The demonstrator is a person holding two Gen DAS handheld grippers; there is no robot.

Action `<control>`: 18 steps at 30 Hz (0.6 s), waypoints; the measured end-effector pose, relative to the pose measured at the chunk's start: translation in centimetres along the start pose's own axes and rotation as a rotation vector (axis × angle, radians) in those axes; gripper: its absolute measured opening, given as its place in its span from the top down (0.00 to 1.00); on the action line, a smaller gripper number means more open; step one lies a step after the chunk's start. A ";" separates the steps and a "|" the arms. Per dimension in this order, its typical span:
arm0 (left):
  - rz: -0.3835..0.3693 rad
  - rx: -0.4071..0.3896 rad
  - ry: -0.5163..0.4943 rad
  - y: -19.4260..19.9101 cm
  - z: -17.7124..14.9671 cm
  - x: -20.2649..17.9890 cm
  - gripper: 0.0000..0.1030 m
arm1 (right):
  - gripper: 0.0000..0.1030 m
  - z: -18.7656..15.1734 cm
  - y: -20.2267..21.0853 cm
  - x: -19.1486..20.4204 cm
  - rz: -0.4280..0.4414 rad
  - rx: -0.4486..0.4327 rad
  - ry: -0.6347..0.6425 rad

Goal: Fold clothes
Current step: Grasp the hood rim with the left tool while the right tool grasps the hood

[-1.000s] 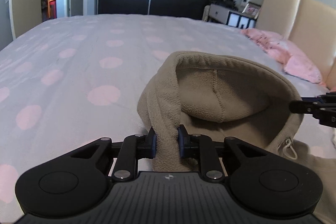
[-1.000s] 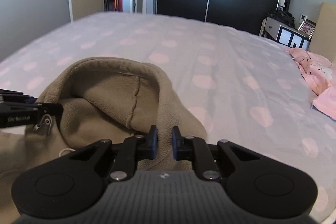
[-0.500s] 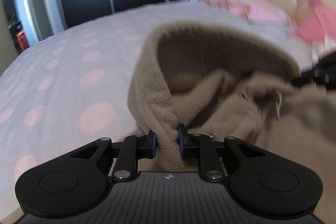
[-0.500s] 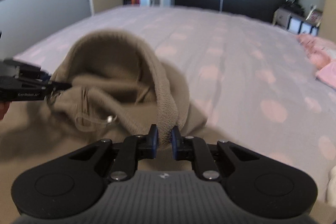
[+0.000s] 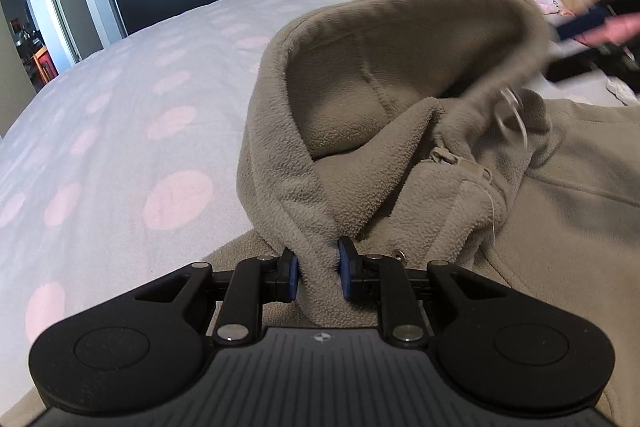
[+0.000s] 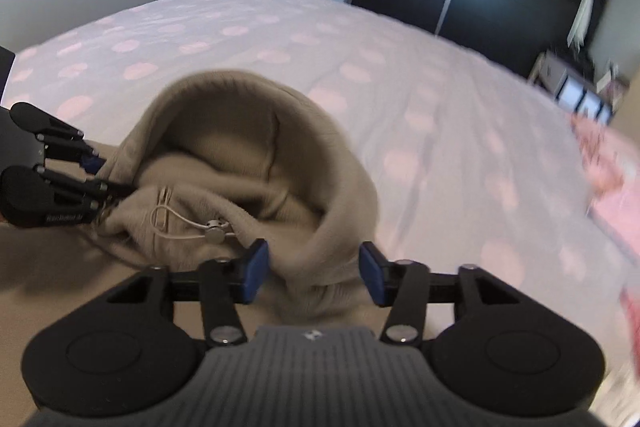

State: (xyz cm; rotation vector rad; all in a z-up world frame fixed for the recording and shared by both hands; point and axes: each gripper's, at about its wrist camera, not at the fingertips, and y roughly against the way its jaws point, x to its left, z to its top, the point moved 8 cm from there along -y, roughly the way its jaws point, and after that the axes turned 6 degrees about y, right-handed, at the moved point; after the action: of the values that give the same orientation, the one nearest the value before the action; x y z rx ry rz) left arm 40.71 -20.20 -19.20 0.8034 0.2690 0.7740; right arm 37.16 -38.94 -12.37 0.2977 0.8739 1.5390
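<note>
A: Left wrist view: left gripper [image 5: 317, 273] pinches the hood edge of the fleece hoodie [image 5: 400, 163], fabric clamped between both blue pads. Hoodie lies on the bed [image 5: 120, 115], spotted cover, near the bed's front edge; hood stands up, open toward the camera. Zip pull [image 5: 440, 159] sits at the collar, right of the hood seam.

B: Right wrist view: right gripper [image 6: 314, 273] has its fingers spread wide, hood edge lying loose between them, not held. Toggle and cord [image 6: 214, 233] rest just left of its left pad.

A: Judgement: hood is being laid down onto the body. One side held, the other free, so it may skew.

B: Advice: keep both hood edges level, lower flat with the centre seam straight, tuck the cord inside, smooth the collar before letting go.

A: Writing?

B: White lettering on the left gripper's side in the right wrist view; too blurred to read. No garment label seen.
</note>
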 end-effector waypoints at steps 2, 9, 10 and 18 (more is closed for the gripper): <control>0.002 -0.005 -0.016 0.1 -0.2 0.0 0.83 | 0.47 1.5 0.0 -0.1 -0.033 -0.007 0.054; -0.004 -0.025 -0.042 0.0 -0.7 -0.1 0.83 | 0.45 7.4 -2.4 -2.6 -0.091 -0.051 0.035; -0.004 -0.028 -0.046 -0.1 -0.6 -0.1 0.83 | 0.45 8.1 -3.0 -3.0 -0.085 -0.045 0.019; -0.019 -0.025 -0.041 -0.3 -0.6 -0.1 0.83 | 0.52 10.0 -8.8 -3.3 -0.054 0.074 -0.026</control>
State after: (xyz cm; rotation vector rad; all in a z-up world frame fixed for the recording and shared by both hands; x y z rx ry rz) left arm 40.47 -20.09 -19.88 0.7907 0.2298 0.7408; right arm 50.73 -39.18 -10.51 0.3445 0.9132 1.4519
